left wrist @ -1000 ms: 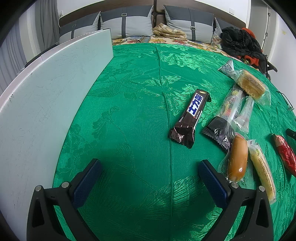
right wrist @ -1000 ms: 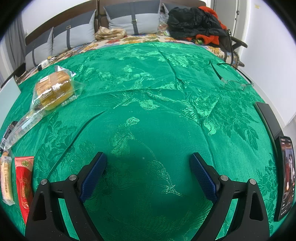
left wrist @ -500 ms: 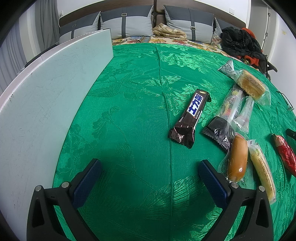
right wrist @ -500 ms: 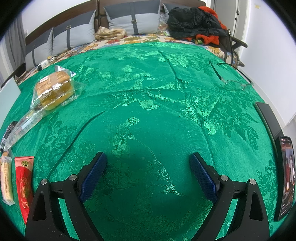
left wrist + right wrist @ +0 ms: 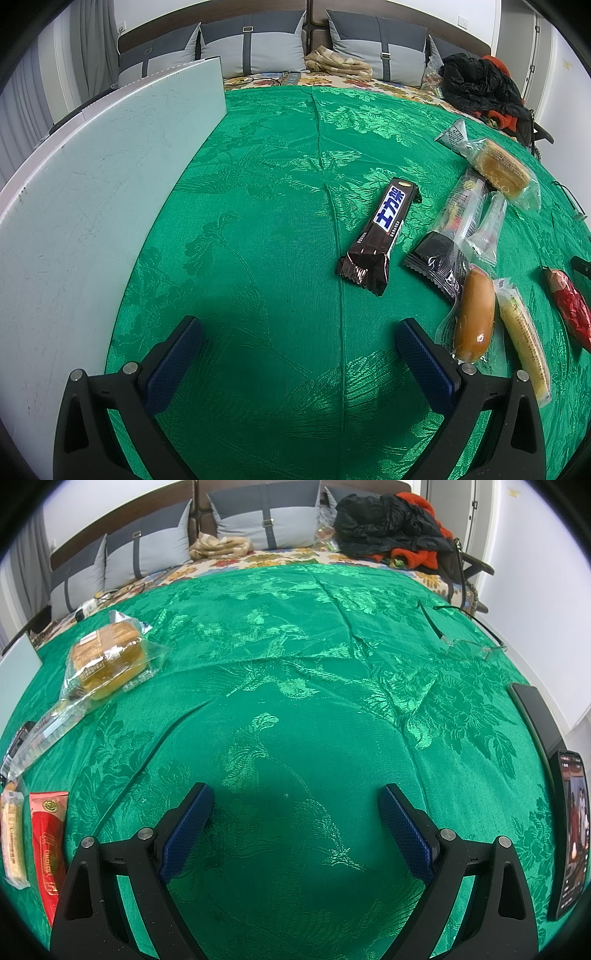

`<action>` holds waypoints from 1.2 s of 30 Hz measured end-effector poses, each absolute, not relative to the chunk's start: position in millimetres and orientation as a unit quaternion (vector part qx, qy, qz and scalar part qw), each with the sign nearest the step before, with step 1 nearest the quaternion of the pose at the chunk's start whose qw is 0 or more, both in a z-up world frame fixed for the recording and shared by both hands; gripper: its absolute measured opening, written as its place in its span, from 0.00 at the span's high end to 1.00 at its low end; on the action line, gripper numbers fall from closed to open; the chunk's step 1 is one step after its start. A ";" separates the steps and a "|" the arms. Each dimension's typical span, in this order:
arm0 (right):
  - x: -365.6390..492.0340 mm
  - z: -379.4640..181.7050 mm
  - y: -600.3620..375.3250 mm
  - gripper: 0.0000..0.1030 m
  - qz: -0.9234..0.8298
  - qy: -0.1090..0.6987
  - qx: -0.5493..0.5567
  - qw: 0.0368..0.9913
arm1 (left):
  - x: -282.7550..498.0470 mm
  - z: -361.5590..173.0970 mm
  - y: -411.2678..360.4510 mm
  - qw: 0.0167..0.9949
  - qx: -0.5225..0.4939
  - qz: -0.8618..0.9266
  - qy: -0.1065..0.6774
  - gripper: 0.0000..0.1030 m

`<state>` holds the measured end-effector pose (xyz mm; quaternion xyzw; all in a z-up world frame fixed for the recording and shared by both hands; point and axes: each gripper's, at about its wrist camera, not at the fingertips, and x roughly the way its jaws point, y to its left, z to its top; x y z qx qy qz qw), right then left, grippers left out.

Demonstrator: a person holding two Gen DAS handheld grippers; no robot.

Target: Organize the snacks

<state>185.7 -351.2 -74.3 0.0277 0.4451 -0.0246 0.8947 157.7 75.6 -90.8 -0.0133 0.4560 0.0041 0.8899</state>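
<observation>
No movement: left gripper (image 5: 295,332), right gripper (image 5: 295,797) wide, empty.

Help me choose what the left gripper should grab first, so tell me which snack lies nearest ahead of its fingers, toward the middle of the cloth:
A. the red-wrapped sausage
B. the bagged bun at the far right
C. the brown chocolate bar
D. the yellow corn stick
C: in the left wrist view the brown chocolate bar lies just ahead of the open left gripper, left of the other snacks.
</observation>
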 end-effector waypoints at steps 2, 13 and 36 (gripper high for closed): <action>185.8 -74.2 -351.2 0.09 -0.025 0.445 0.028 0.895 | 157.8 -90.8 75.7 0.890 -0.013 0.004 0.456 0.00; 185.8 -74.4 -351.7 0.09 -0.024 0.445 0.029 0.895 | 157.9 -90.8 75.9 0.890 -0.013 0.003 0.455 0.00; 185.9 -74.2 -351.9 0.08 -0.024 0.445 0.029 0.895 | 260.6 -66.9 24.8 0.845 0.057 -0.098 0.522 0.66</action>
